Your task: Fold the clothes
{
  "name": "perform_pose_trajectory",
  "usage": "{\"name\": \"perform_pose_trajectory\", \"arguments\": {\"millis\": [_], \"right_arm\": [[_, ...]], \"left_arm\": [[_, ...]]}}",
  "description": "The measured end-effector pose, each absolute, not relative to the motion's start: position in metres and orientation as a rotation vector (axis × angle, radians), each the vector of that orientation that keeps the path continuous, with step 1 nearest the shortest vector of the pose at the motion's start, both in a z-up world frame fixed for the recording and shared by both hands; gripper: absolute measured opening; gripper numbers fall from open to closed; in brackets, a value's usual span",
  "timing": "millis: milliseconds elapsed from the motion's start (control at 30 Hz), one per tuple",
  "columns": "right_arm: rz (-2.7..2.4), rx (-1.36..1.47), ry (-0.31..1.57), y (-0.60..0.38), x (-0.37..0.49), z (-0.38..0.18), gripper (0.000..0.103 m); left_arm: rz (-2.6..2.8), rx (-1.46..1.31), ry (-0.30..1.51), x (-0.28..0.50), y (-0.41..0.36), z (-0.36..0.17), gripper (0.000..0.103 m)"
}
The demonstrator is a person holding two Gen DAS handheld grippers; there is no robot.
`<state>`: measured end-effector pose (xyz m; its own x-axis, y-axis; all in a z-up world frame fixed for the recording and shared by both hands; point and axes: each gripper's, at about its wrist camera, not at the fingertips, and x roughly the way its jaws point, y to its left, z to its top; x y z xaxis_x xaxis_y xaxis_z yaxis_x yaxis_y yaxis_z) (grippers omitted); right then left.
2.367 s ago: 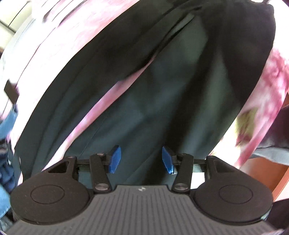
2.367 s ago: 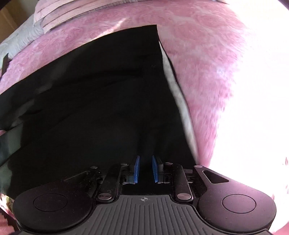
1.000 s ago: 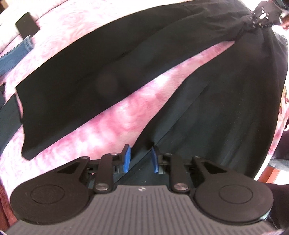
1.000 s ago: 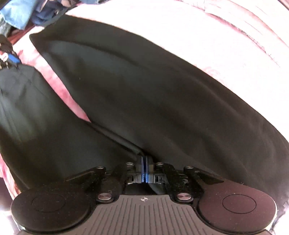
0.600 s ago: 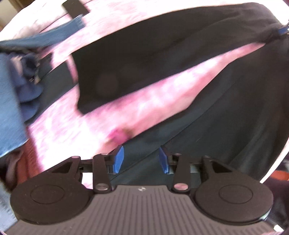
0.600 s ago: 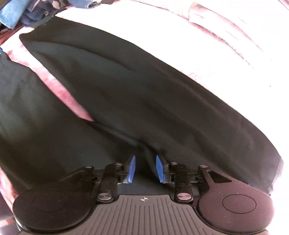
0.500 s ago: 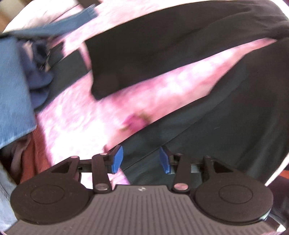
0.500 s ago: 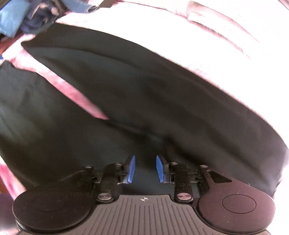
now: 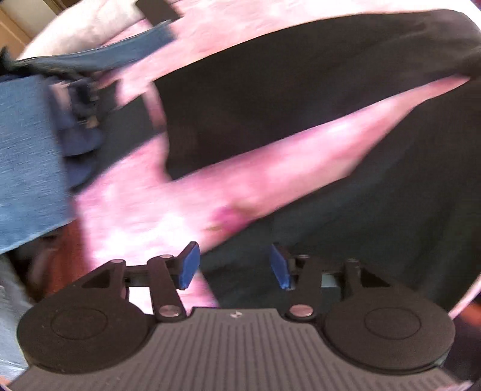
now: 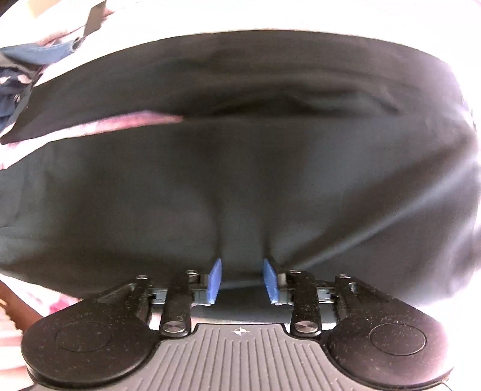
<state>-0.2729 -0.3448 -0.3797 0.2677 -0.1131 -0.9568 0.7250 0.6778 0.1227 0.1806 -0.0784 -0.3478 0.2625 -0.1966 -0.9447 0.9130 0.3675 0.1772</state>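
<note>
A pair of black trousers (image 9: 375, 186) lies spread on a pink patterned bedspread (image 9: 180, 195), its two legs forked apart. My left gripper (image 9: 234, 266) is open, its blue pads over the hem end of the near leg. In the right wrist view the trousers (image 10: 240, 180) fill the frame, with a strip of pink bedspread (image 10: 120, 121) between the legs. My right gripper (image 10: 242, 279) is open and low over the cloth, which bulges between the pads.
A heap of blue clothes (image 9: 27, 168) lies at the left of the bed, also seen in the right wrist view (image 10: 18, 66). A dark flat object (image 9: 156, 10) rests at the far edge. The bed's edge and brown floor (image 9: 51, 258) lie near left.
Both grippers were shut on the trousers about a second ago and have opened. The left one slid toward the leg's hem end; the right one swung to face across the trousers.
</note>
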Motion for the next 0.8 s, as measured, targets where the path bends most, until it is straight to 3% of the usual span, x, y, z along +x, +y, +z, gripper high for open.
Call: {"name": "perform_pose_trajectory", "arguments": {"millis": [67,467,800], "right_arm": [[-0.631,0.657,1.163,-0.340,-0.282,-0.380,0.048],[-0.910,0.829,1.009,-0.366,-0.409,-0.350,0.050],[-0.997,1.281,0.595,-0.421,-0.485,-0.394,0.049]], "left_arm": [[-0.988,0.924,0.992,0.144,-0.097,-0.348,0.048],[-1.378,1.141,0.912,-0.034,-0.178,-0.370,0.050],[-1.291,1.214,0.940,-0.065,-0.180,-0.375,0.050]]}}
